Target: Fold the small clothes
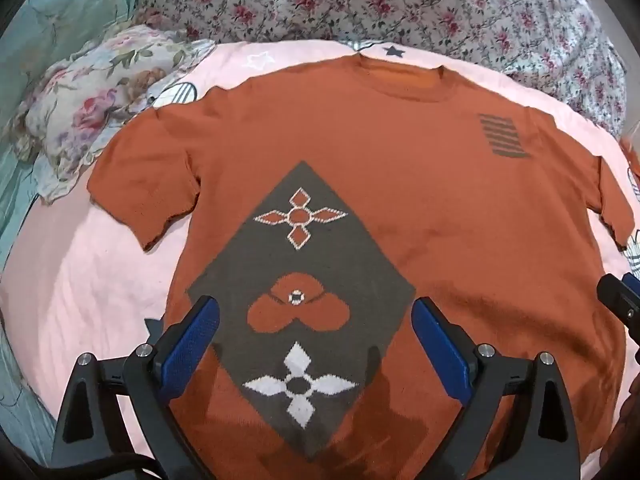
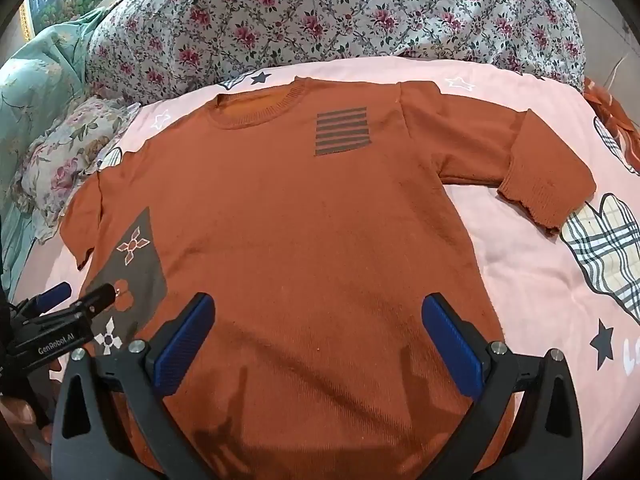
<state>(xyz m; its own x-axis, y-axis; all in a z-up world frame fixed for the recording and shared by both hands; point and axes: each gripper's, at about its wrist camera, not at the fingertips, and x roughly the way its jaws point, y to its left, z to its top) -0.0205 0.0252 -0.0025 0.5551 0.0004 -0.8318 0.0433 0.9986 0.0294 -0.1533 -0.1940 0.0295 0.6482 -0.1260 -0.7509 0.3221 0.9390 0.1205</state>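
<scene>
i have the orange sweater point(image 1: 400, 184) spread flat, front up, on a pink bedspread point(image 1: 80, 280) printed with stars and plaid shapes. its neckline lies at the far end and both short sleeves stick out to the sides. a grey diamond panel point(image 1: 304, 300) with flower figures runs down one side of the front, and a block of grey stripes point(image 1: 502, 136) sits on the chest on the other side.

my left claw point(image 1: 316, 344) hangs over the lower part of the diamond panel, jaws spread wide, blue pads point(image 1: 192, 344) apart with nothing between them but the knit below. i cannot tell whether the tips touch the fabric.

my right claw point(image 2: 320, 340) hangs over the plain orange lower half of the sweater point(image 2: 304, 208), also spread wide and gripping nothing. in the right wrist view the left claw point(image 2: 68, 304) shows at the left edge, over the diamond panel point(image 2: 132, 272), with part of a hand point(image 2: 20, 416) behind it. the sleeve point(image 2: 540, 184) on that view's right lies out across the bedspread point(image 2: 520, 280), its ribbed cuff curled slightly.

beyond the neckline a floral quilt point(image 2: 320, 12) is heaped up, with a flowered pillow point(image 1: 88, 112) and teal bedding point(image 1: 48, 20) to the left.
</scene>
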